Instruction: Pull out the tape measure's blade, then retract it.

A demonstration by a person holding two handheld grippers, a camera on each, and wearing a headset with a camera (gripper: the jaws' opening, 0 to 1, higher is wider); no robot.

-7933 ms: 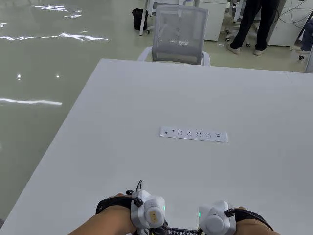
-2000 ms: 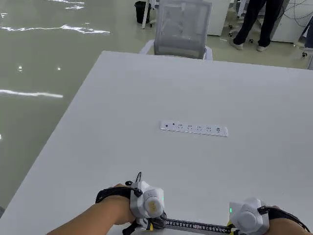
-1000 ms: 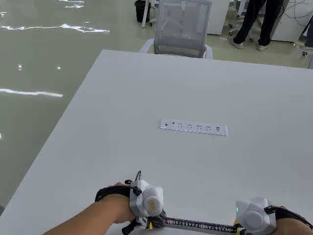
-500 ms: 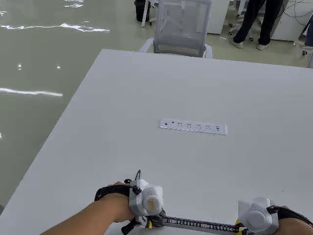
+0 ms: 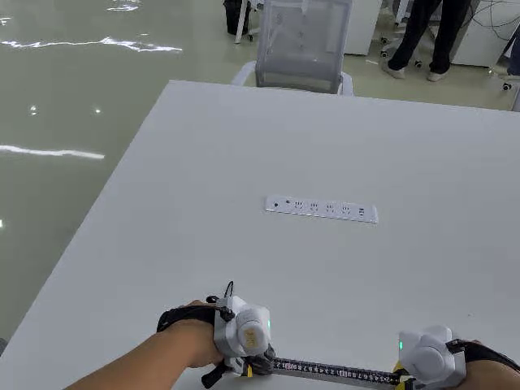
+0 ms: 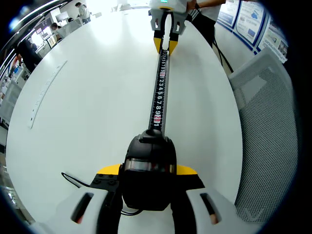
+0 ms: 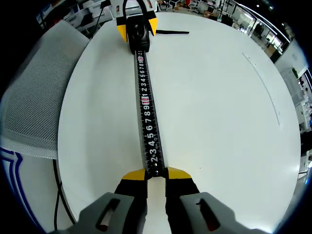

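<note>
Fingers of left gripper [image 6: 148, 170] clamped around black tape measure case [image 6: 148, 146], at near edge of white table [image 5: 325, 146]. Right gripper [image 7: 156, 174] tips pinched tight on blade [image 7: 145, 107] end. Blade extended straight between grippers, numbered face up.

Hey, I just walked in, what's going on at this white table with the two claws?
A person is working a tape measure with two handheld tools. The left claw grips the black tape measure by its case, and the right claw pinches the blade near its tip. The blade is stretched out between them along the near edge of the table. A power strip lies further back. Retracting is not yet done.
</note>
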